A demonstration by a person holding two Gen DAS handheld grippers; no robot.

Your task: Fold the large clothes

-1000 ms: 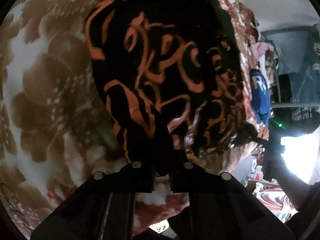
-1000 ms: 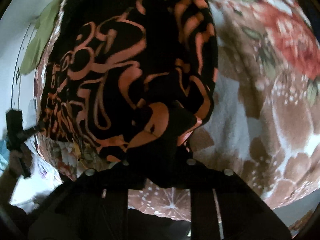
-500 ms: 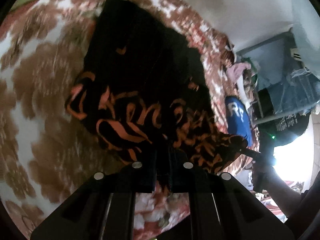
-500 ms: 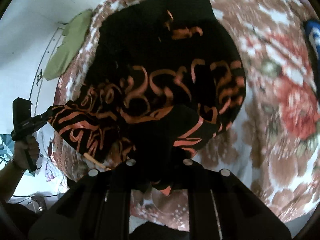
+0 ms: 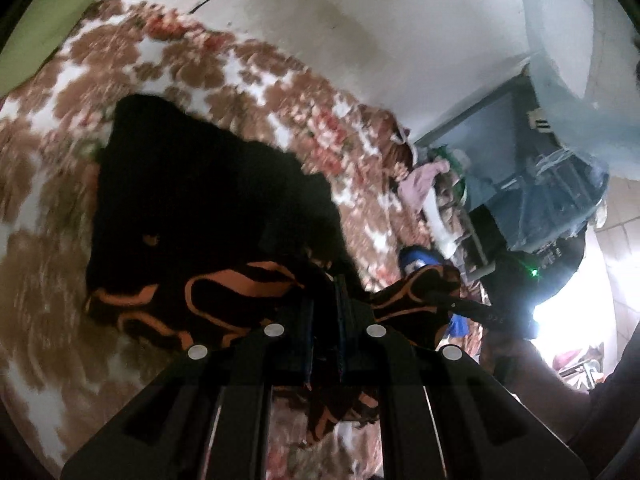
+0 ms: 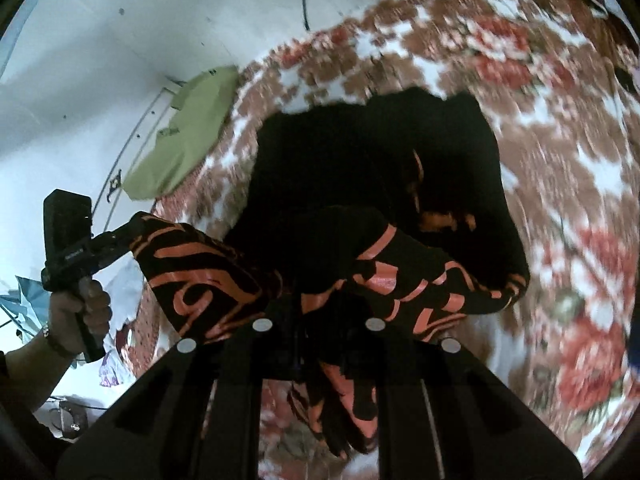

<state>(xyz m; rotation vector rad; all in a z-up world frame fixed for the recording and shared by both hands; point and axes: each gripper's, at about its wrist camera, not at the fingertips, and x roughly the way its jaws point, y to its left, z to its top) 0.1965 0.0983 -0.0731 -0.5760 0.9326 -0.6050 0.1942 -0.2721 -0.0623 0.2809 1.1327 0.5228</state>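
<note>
Gripping garment (image 5: 208, 208) hem | left tool (image 5: 325, 300) | right tool (image 6: 320, 320) | bedspread (image 5: 48, 248) beneath

The black-and-orange garment (image 5: 208, 216) covers the middle of the floral bedspread (image 5: 52, 184); bare bedspread rings it. Cluttered shelving (image 5: 532, 184) crowds the bed's far right edge.
</note>
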